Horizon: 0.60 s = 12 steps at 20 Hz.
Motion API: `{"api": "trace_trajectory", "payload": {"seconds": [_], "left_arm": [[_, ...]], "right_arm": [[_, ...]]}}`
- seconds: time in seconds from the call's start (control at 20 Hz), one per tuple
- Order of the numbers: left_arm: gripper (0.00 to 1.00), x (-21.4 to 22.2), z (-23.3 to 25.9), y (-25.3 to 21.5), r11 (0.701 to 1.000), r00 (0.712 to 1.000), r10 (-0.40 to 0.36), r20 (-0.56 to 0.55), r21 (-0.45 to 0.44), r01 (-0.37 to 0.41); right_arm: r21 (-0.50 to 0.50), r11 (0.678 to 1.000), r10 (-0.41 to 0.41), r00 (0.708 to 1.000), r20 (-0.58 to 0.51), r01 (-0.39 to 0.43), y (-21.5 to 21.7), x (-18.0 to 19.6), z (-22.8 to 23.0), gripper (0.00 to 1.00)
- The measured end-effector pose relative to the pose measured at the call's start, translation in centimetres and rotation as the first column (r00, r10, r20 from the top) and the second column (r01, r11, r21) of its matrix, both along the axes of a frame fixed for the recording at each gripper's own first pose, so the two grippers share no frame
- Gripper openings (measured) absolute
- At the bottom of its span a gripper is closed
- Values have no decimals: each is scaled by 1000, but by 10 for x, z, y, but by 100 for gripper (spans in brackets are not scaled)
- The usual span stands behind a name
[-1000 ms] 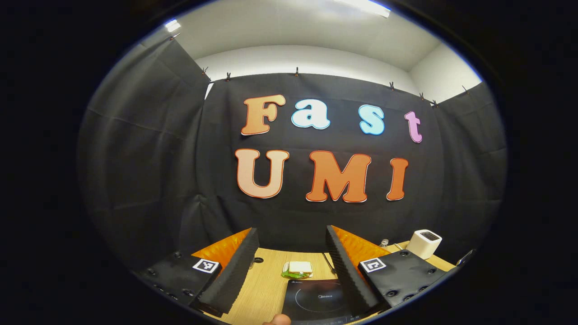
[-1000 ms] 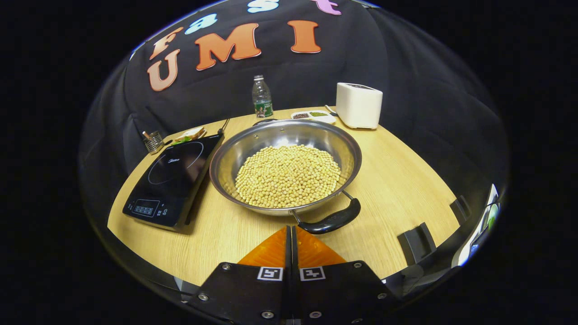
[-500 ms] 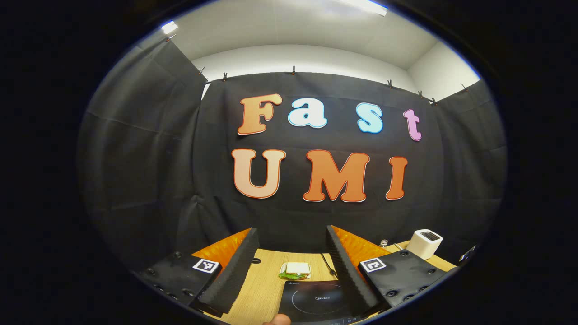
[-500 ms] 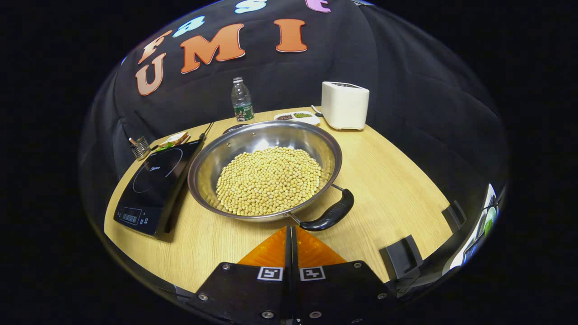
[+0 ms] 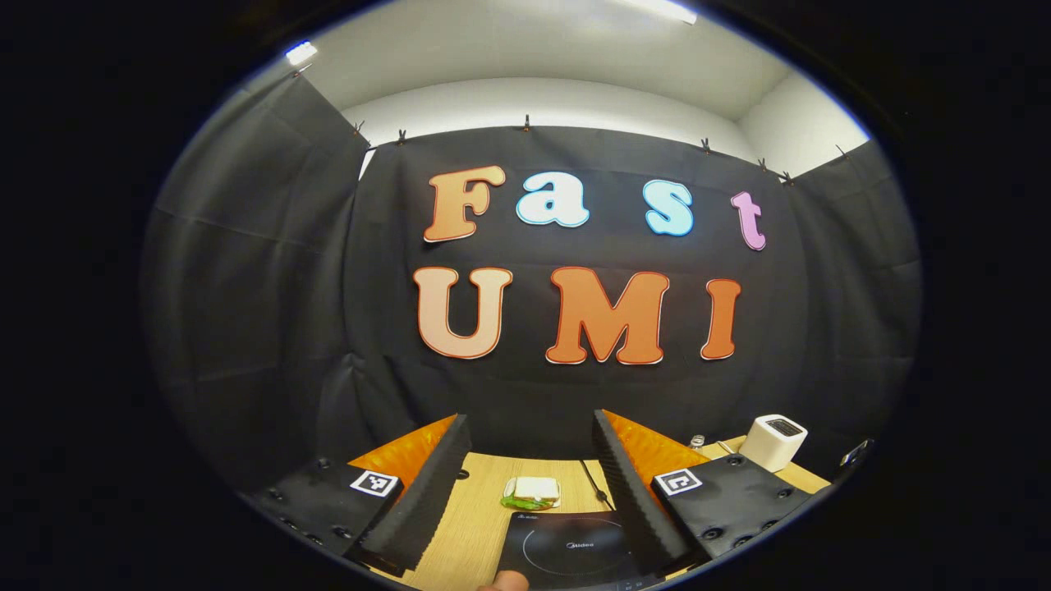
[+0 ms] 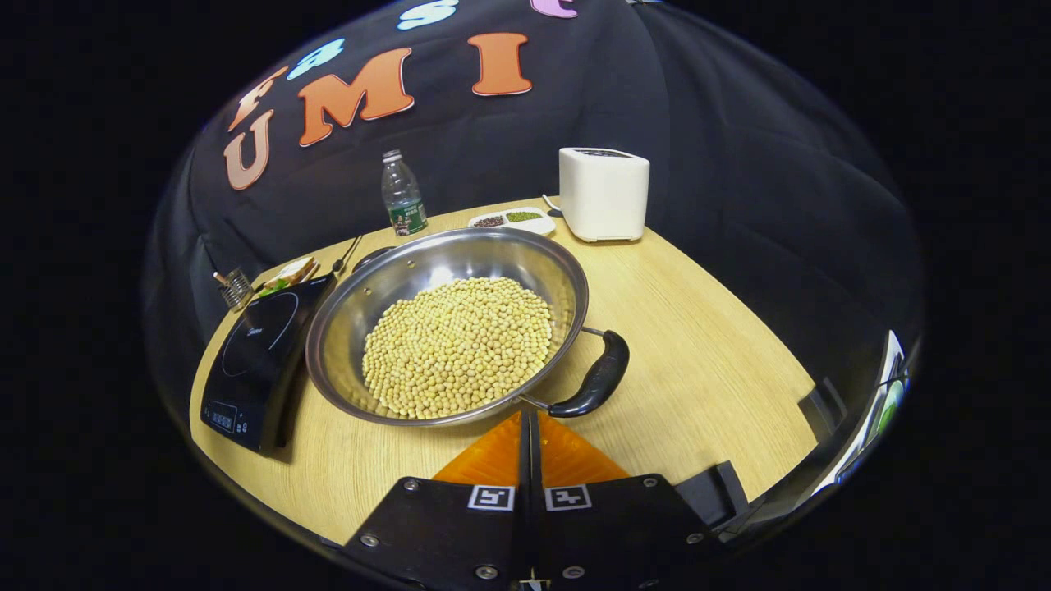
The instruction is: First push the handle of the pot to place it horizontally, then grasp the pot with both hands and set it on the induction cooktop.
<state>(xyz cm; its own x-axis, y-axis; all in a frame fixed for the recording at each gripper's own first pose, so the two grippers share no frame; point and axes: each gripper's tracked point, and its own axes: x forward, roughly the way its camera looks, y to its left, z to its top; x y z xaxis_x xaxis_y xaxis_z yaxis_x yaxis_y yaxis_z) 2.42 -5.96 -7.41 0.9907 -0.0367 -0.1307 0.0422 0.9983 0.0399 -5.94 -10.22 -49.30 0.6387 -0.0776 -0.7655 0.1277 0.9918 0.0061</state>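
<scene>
Right hand-held gripper (image 6: 528, 427) pressed together beside pot handle (image 6: 595, 379); left hand-held gripper (image 5: 532, 460) spread, empty.

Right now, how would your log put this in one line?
right gripper shut, at pot handle | left gripper open | cooktop bare

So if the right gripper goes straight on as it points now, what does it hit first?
Most likely the pot: the shut right gripper points at its near rim, just left of the black handle. Depth is hard to judge.
</scene>
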Motion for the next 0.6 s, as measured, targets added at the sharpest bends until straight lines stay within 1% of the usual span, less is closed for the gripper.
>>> {"api": "trace_trajectory", "payload": {"seconds": [0.6], "left_arm": [[99,20,-19,-8,1000,1000,15,-19,2,-15]], "right_arm": [[-17,998,-53,999,-4,53,-39,55,-15,0]]}}
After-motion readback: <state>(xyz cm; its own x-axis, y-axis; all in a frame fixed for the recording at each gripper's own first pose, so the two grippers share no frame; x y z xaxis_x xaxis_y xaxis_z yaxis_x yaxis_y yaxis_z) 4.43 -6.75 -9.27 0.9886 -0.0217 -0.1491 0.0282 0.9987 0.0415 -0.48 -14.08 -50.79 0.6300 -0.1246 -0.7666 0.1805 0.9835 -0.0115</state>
